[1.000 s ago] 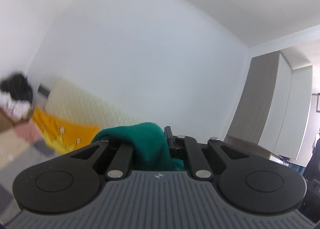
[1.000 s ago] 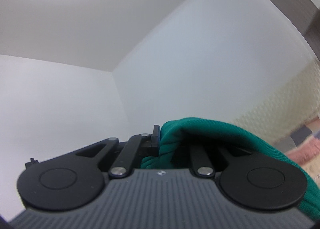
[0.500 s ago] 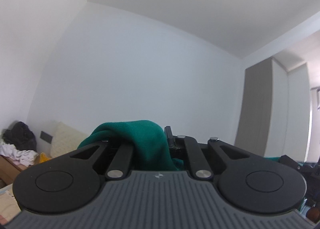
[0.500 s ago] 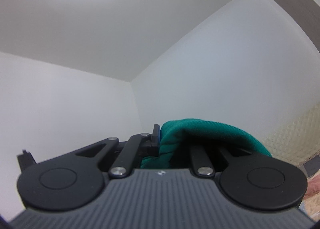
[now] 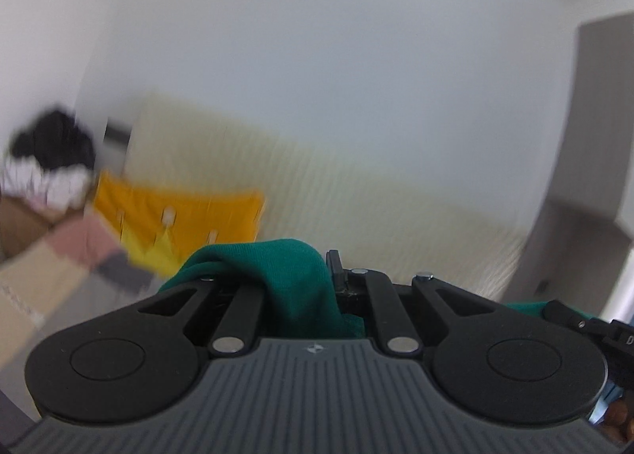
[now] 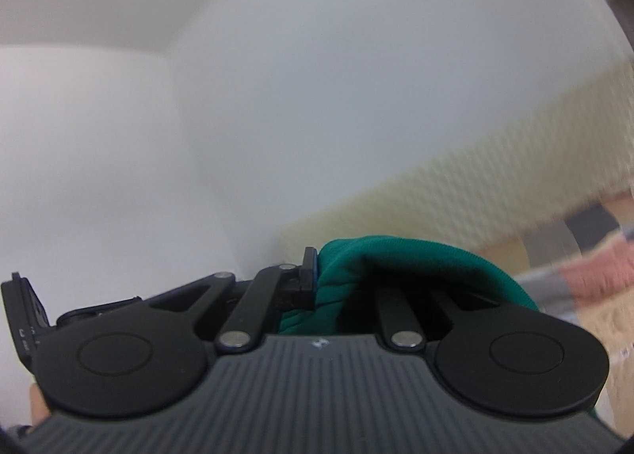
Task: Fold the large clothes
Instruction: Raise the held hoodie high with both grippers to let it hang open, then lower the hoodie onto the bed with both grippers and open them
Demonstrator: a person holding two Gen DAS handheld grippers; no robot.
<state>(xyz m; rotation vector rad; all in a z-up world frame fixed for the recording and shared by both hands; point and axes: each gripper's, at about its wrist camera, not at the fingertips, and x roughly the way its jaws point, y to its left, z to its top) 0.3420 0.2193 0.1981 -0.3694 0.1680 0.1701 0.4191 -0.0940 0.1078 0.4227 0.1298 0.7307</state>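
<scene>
Left tongs (image 5: 331, 275): black two-finger tool on a ribbed grey body, lower centre of the left wrist view. Jaws drawn narrow and clamped on a fold of the dark green knitted garment (image 5: 293, 283); only one black finger shows, at the right of the cloth. The fabric bunches up between the linkage arms and drapes over toward the lower left of the frame. A further strip of the same green shows at lower right, behind the tool body.

Right tongs (image 6: 317, 275): same make, lower centre of the right wrist view. Jaws narrow and gripping another part of the dark green knitted garment (image 6: 400, 260); one black finger with a blue pad shows, pressed against the cloth's left side. The fabric arches to the right and falls past the body's right edge.

A black device (image 6: 23, 315) stands at the left edge of the right wrist view.

Surroundings, left wrist view, blurred: cream quilted headboard (image 5: 356, 192) across the middle; orange-yellow cloth (image 5: 174, 216) at centre left; bed cover in pink, beige and grey patches (image 5: 59, 256) at lower left; a pile of black and white clothes (image 5: 47, 161) at the left edge; grey wardrobe (image 5: 594, 137) at right; white wall (image 5: 317, 38) above.

Surroundings, right wrist view, blurred: white wall corner at upper left, cream headboard and patched bed cover at right.
</scene>
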